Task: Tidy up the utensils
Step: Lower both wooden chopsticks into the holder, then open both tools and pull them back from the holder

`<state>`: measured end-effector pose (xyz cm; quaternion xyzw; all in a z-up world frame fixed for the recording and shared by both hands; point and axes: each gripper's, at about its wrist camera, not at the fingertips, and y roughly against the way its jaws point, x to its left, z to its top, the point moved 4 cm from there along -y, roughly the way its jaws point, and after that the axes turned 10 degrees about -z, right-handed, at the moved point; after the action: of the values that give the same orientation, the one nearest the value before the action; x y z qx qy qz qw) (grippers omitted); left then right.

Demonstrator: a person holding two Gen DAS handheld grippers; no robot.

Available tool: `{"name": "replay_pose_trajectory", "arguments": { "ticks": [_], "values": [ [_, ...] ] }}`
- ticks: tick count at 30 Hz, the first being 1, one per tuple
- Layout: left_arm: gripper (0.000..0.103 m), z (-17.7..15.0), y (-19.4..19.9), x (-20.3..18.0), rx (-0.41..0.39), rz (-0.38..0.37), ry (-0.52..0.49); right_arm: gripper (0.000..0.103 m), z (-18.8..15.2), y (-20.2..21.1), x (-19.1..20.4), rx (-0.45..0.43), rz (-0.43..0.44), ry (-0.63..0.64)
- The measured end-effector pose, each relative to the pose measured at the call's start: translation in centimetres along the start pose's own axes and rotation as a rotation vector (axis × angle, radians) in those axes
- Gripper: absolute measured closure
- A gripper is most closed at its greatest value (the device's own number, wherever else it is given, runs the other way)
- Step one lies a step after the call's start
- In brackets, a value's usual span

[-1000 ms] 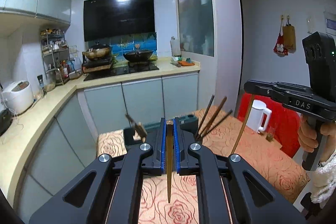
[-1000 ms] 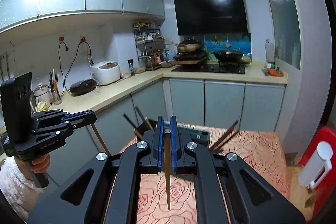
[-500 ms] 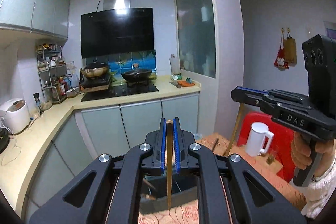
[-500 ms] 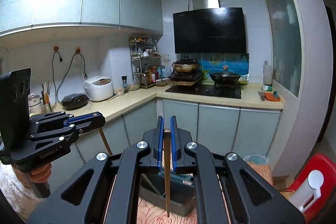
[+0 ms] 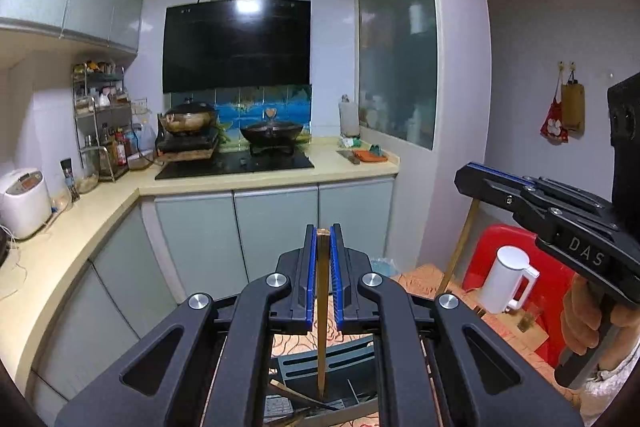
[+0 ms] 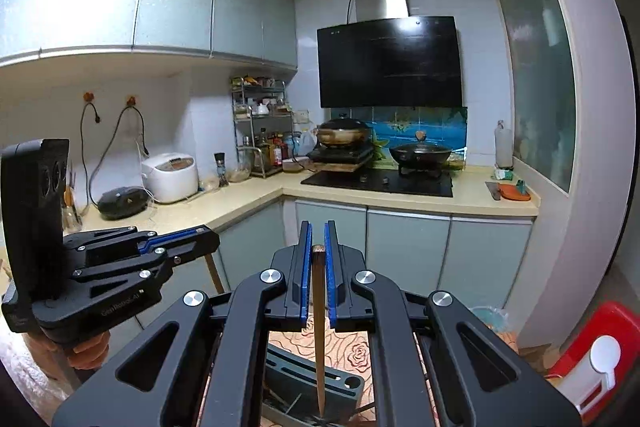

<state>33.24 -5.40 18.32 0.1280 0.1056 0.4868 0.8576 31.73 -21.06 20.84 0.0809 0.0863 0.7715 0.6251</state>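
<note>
Chopstick (image 5: 322,311) upright between clamped fingers (image 5: 310,275).

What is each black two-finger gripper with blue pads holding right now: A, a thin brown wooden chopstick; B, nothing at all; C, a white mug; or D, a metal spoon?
A: the left gripper is shut on a thin brown wooden chopstick hanging point-down between its blue pads, and the right gripper clamps another chopstick the same way.

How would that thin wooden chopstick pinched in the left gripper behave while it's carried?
The chopstick looks stiff: it hangs straight below the left gripper. Probably very light, being so slender. Pinched only near its top between narrow pads, it may pivot or slip if bumped.
</note>
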Motion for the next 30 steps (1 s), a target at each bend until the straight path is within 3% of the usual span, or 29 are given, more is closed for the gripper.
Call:
{"name": "replay_pose_trajectory", "arguments": {
  "ticks": [11,26,27,29,30],
  "values": [
    [0.097,-4.1,-3.1,1.0,0.105,-0.007,0.033,0.096,-5.1,-3.4,-0.3,0.138,-0.008,-0.01],
    [0.095,-6.4,-3.6,1.8,0.149,0.003,0.068,0.096,-7.2,-4.4,0.3,0.215,-0.007,-0.016],
    [0.093,-6.3,-3.5,1.9,0.149,0.003,0.071,0.095,-7.3,-4.5,0.3,0.218,-0.005,-0.023],
    [0.072,-6.2,-3.3,2.0,0.143,0.005,0.08,0.092,-7.3,-4.5,0.3,0.225,0.0,-0.032],
    [0.066,-6.1,-3.0,2.1,0.135,0.012,0.082,0.087,-7.3,-4.5,0.2,0.226,0.0,-0.033]
  ]
}}
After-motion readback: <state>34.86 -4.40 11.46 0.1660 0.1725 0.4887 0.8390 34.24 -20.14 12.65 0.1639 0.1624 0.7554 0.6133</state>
